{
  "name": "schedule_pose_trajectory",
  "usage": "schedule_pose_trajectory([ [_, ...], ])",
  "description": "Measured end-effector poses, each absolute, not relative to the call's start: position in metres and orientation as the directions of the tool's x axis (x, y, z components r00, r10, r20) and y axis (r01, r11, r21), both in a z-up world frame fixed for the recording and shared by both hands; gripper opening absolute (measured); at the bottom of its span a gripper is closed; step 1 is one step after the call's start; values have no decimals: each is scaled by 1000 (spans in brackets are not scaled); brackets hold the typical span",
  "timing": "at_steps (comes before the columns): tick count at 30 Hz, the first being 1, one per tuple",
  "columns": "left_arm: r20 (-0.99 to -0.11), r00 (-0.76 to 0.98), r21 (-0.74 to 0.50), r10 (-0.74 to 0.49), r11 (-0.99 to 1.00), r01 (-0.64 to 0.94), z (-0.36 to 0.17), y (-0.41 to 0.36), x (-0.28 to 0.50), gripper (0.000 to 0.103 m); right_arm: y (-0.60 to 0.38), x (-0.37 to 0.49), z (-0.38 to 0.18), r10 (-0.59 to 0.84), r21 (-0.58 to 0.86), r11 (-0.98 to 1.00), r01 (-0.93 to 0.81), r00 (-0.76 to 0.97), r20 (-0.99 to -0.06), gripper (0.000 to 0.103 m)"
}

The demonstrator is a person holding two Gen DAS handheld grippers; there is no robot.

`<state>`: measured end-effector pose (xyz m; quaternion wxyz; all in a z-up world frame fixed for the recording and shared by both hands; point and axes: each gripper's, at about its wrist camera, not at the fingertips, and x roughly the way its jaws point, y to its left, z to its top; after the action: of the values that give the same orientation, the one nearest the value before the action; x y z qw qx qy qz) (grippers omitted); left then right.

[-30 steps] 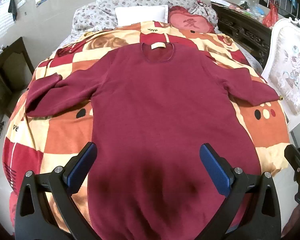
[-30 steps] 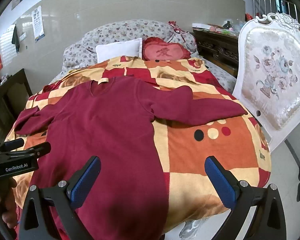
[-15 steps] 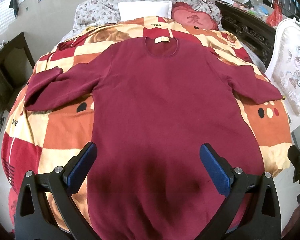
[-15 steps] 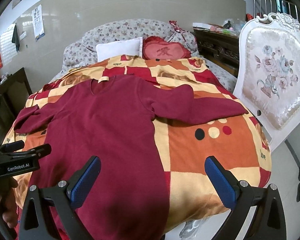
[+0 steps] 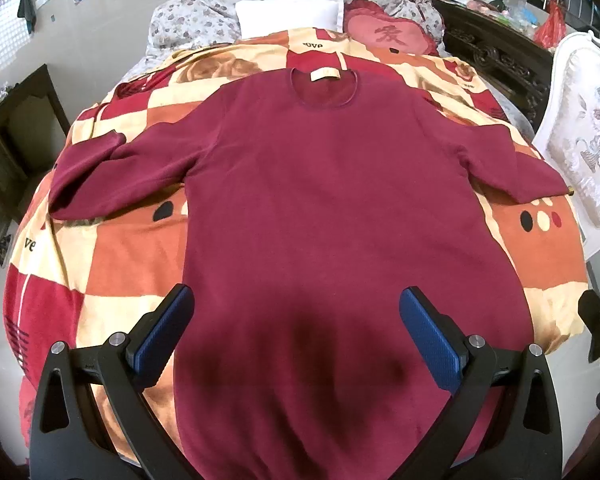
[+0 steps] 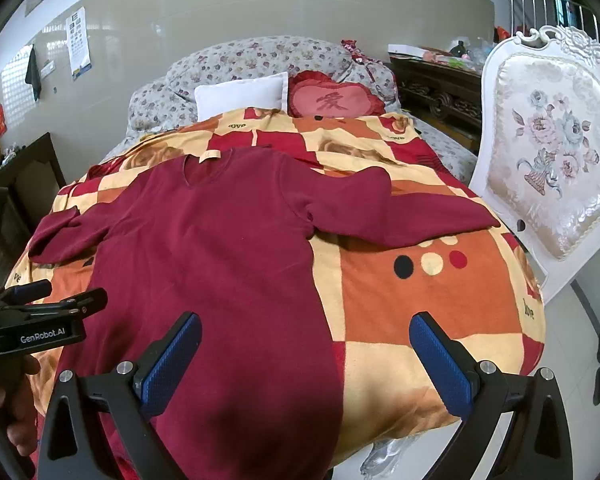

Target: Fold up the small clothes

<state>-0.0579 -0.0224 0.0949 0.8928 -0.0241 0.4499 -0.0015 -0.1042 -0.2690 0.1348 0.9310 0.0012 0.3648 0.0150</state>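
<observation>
Left wrist view gives me the maroon long-sleeved sweater (image 5: 324,200) spread flat, front up, on the checkered orange, red and cream blanket (image 5: 116,256) covering the bed, neckline toward the white pillow (image 5: 290,14) and hem hanging over the near edge. Both sleeves lie out to the sides. My left gripper (image 5: 296,332) hovers above the lower body of the sweater, blue pads wide apart, gripping nothing. From the right wrist view, my right gripper (image 6: 304,360) is likewise spread and empty, poised over the sweater's right edge and the bare blanket beside it. A white upholstered chair (image 6: 548,160) stands just beside the bed on the right
</observation>
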Motion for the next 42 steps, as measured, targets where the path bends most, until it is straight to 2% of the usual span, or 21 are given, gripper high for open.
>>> schedule_pose_trajectory([
  [17, -817, 576, -11, 16, 999, -43, 94, -19, -56, 103, -266, -105, 135, 47, 26, 999, -40, 734, -678, 103],
  [30, -806, 592, 7, 11, 1000, -10, 94, -21, -56, 103, -255, -103, 139, 18, -33, 998, -54, 746, -666, 103],
  [42, -830, 558, -23, 7, 999, -47, 75, 24, -42, 103, -211, -44, 138, 79, -71, 985, -159, 771, -632, 103],
])
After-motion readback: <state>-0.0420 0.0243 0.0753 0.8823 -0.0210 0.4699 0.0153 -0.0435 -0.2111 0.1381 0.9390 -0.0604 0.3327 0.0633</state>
